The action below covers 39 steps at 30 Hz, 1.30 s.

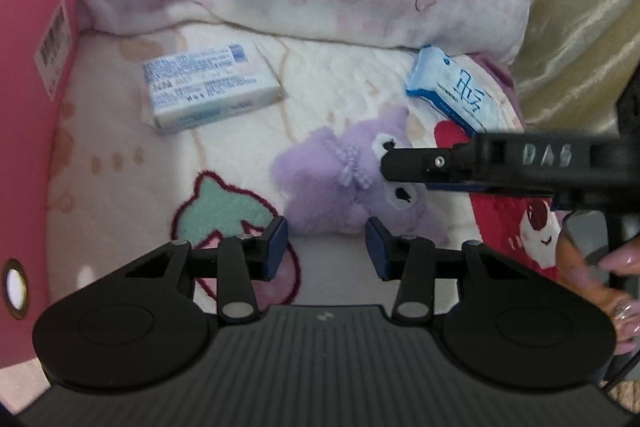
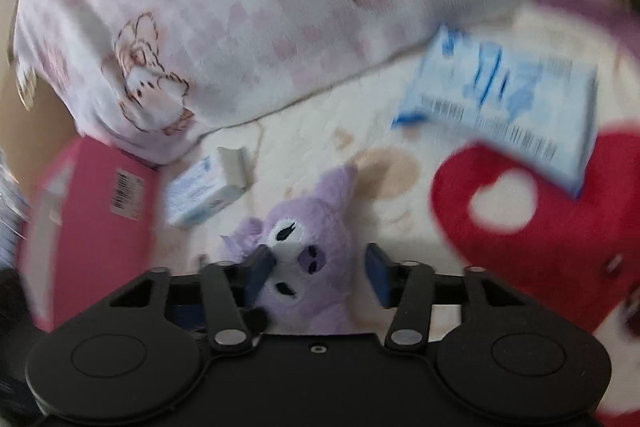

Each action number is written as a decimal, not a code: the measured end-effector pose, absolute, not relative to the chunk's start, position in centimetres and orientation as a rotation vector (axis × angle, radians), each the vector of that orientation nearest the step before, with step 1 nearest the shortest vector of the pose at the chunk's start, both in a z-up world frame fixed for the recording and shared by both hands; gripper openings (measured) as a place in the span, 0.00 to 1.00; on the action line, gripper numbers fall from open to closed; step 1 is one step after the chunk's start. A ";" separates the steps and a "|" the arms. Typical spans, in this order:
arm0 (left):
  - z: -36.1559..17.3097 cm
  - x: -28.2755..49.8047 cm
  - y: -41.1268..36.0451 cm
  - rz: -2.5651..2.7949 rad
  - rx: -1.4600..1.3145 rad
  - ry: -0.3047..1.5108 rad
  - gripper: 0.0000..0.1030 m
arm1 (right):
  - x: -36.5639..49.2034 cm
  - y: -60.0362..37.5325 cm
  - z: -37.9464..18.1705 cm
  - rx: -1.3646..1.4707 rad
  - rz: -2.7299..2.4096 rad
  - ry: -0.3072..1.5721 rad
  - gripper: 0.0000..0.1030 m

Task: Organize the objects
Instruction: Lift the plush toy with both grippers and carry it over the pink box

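I'm at the pick-up step, I judge — my right gripper [image 2: 318, 273] stands spread around the purple plush toy [image 2: 308, 223] lying on the blanket [image 2: 320, 143], pads apparently not pressing, my left gripper [image 1: 327, 247] spread and empty just short of it — next, squeeze and carry it, presumably to the pink box [image 1: 36, 75].

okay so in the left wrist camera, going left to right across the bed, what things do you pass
pink box → white soap-like packet with blue print → purple plush toy → blue-and-white tissue packet → right gripper, reaching in from the right edge.
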<state>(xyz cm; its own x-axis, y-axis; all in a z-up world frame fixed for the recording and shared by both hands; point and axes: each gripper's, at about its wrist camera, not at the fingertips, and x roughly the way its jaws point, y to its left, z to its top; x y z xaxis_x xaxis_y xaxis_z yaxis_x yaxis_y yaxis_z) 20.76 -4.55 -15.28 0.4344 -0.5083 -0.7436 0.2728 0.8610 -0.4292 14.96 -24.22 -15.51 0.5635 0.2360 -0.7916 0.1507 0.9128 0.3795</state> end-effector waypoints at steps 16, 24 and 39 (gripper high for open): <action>-15.6 20.1 -6.2 -0.457 -0.146 0.897 0.37 | 16.1 -22.5 -16.6 0.355 0.133 0.988 0.55; -14.9 19.1 -6.7 -0.463 -0.066 0.844 0.36 | 15.7 -22.4 -16.0 0.335 0.144 0.972 0.51; -11.8 14.8 -5.5 -0.446 -0.076 0.927 0.36 | 12.1 -20.7 -13.7 0.306 0.209 1.053 0.51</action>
<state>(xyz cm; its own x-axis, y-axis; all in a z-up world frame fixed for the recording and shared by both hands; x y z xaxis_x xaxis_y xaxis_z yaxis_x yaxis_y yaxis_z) 14.77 -5.48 -11.80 0.5164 -0.4034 -0.7554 0.3394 0.9063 -0.2519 12.10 -20.71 -13.67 0.4815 0.3128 -0.8187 -0.0230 0.9383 0.3450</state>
